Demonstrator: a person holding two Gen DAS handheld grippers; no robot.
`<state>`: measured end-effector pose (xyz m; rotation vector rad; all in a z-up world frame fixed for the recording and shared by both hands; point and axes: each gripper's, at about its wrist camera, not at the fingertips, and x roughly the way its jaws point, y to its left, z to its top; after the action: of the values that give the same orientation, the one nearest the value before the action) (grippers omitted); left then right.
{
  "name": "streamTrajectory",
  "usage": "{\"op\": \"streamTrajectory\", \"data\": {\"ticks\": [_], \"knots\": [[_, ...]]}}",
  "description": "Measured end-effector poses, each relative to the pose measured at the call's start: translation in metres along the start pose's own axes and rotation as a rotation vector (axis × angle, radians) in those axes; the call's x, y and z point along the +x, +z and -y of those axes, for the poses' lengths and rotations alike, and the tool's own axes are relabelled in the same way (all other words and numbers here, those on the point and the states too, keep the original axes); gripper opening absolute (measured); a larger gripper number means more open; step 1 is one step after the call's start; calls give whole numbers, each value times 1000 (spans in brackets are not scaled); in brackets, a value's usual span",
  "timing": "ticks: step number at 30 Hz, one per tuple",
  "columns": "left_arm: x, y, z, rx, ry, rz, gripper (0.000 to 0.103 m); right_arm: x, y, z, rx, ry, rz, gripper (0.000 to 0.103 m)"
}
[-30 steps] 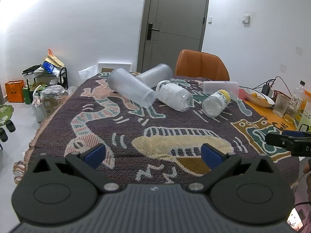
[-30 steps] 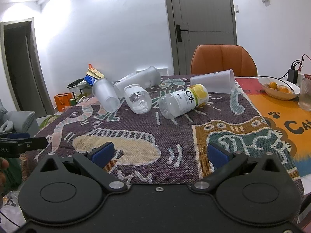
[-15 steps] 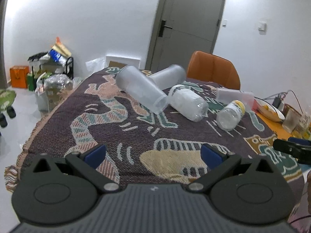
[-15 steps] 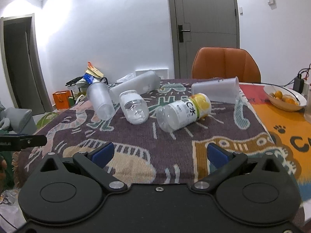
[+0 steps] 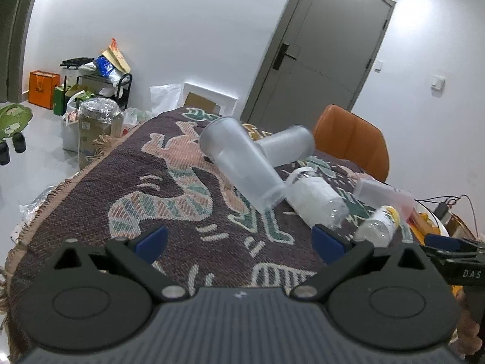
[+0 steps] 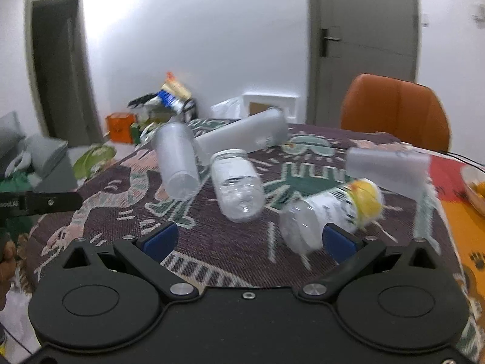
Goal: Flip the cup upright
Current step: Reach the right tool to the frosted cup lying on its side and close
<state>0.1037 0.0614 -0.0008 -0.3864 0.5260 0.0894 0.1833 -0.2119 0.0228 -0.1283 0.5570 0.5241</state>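
Observation:
Several frosted plastic cups lie on their sides on the patterned cloth. The nearest cup (image 5: 242, 166) (image 6: 178, 163) leans across a second cup (image 5: 286, 148) (image 6: 245, 136). A third cup (image 5: 382, 194) (image 6: 388, 166) lies at the far right. Among them lie a clear jar (image 5: 315, 203) (image 6: 236, 191) and a yellow-capped bottle (image 5: 379, 224) (image 6: 330, 209). My left gripper (image 5: 239, 239) is open and empty, short of the nearest cup. My right gripper (image 6: 248, 239) is open and empty, close to the jar and bottle.
An orange chair (image 5: 351, 145) (image 6: 397, 112) stands behind the table. A bowl of fruit (image 6: 476, 188) and cables (image 5: 448, 203) sit at the right. Clutter and boxes (image 5: 91, 91) stand on the floor at the left. The cloth's fringed edge (image 5: 60, 188) marks the table's left side.
Both grippers have moved forward over the cloth towards the cups and jar, which now look larger and nearer. The left view has swung and tilted. Both stay open.

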Motion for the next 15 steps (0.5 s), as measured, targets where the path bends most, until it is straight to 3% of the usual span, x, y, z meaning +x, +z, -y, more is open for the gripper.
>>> {"op": "streamTrajectory", "data": {"ticks": [3, 15], "knots": [[15, 4, -6, -34, -3, -41, 93, 20, 9, -3, -17, 29, -31, 103], [50, 17, -33, -181, -1, -118, 85, 97, 51, -14, -102, 106, -179, 96]]}}
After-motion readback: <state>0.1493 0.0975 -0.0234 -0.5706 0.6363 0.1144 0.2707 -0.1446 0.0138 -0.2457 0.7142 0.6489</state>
